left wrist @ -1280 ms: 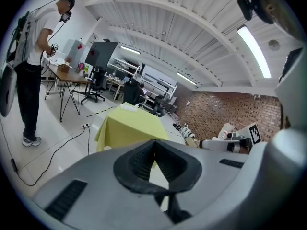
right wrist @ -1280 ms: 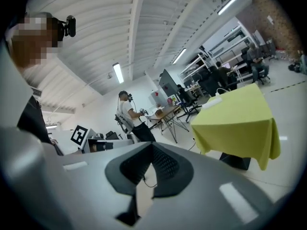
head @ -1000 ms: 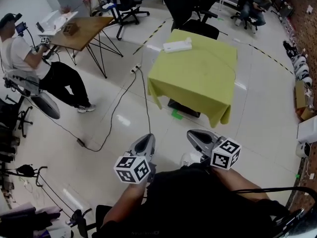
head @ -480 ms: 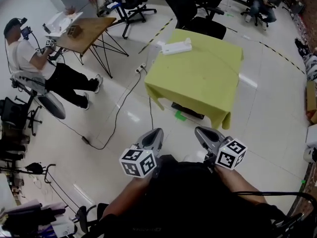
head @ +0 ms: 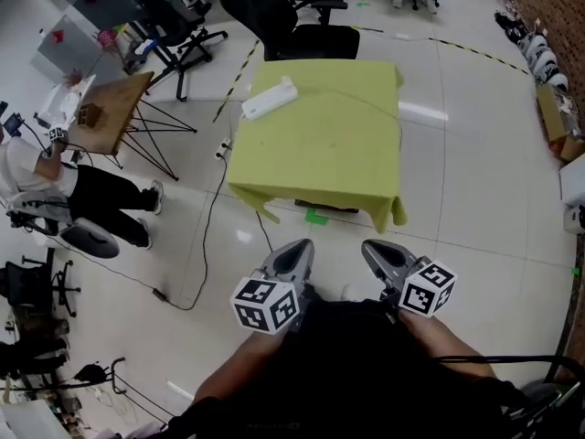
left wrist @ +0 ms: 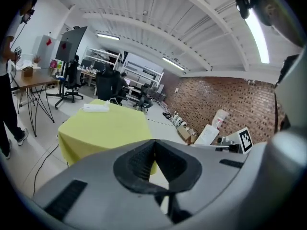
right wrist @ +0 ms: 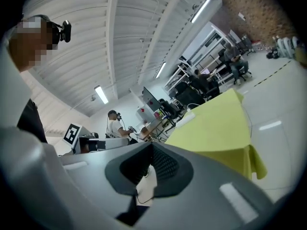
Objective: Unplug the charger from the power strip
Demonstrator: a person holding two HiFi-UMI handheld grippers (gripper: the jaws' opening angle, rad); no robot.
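- Head view: the table (head: 340,149) with the yellow-green cloth stands out on the white floor, well ahead of both grippers.
- The white power strip (head: 268,99) lies near the far-left corner of the table. Its long axis is slanted, with one end toward the left edge and the other toward the far edge.
- Honestly can't pick out the charger at this size.
- The left gripper (head: 297,249) and the right gripper (head: 372,247) hang side by side over the floor, close to the person's dark torso. Both point toward the near edge of the table and neither touches it.
- A black office chair (head: 306,37) sits at the table's far edge. A black cable (head: 209,219) trails over the floor by the left edge.
- A seated person (head: 41,172) is way off left at a wooden table (head: 117,110).
- Left gripper view: the jaws are pressed together with nothing between them. The power strip (left wrist: 96,108) lies flat toward the table's far side, long axis running left-right here.
- Right gripper view: the jaws are closed too, and empty. The table (right wrist: 218,123) shows tilted, with the strip (right wrist: 185,114) tiny at its far edge.
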